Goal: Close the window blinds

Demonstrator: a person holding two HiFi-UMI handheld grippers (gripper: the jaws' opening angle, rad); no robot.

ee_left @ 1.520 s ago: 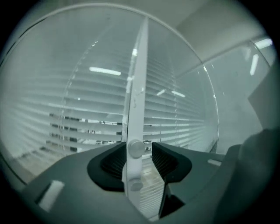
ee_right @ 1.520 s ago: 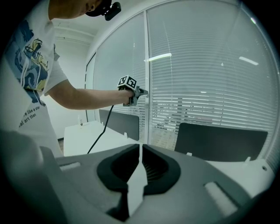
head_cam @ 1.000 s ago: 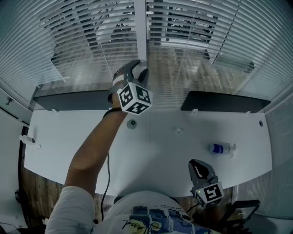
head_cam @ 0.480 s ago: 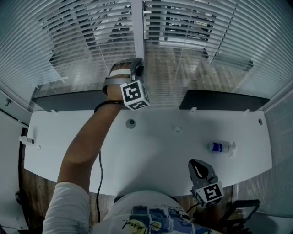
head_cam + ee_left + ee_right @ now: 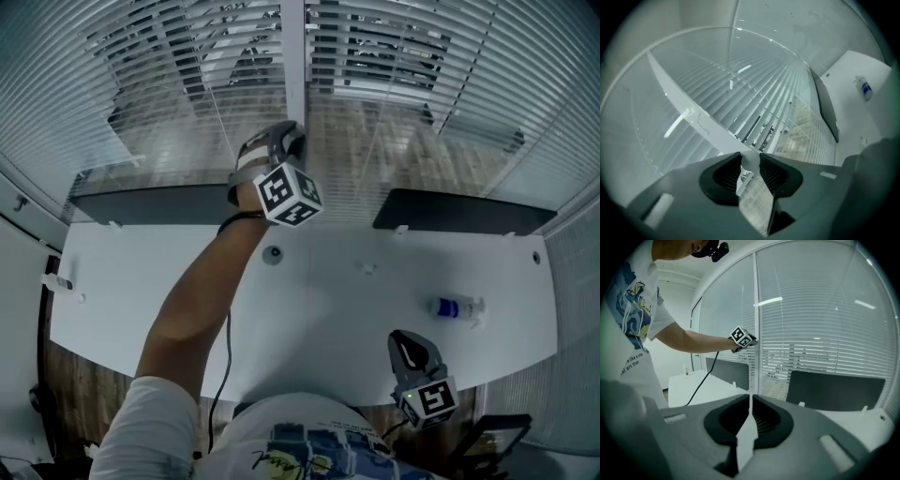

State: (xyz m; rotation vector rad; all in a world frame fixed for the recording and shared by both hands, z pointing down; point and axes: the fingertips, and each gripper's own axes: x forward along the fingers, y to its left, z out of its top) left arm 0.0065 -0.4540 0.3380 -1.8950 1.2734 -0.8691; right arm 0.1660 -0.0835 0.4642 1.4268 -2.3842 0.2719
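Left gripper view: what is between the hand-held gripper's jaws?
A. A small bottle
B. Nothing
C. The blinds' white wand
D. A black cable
C: the left hand-held gripper has just been closing its jaws, and the round white wand sits pinched between its two dark pads, in front of the blinds.

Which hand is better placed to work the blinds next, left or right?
Left. The left gripper is up at the blinds, and its jaws have just been closing onto a white rod end. The right gripper hangs shut by the desk's front edge, well away from the window.
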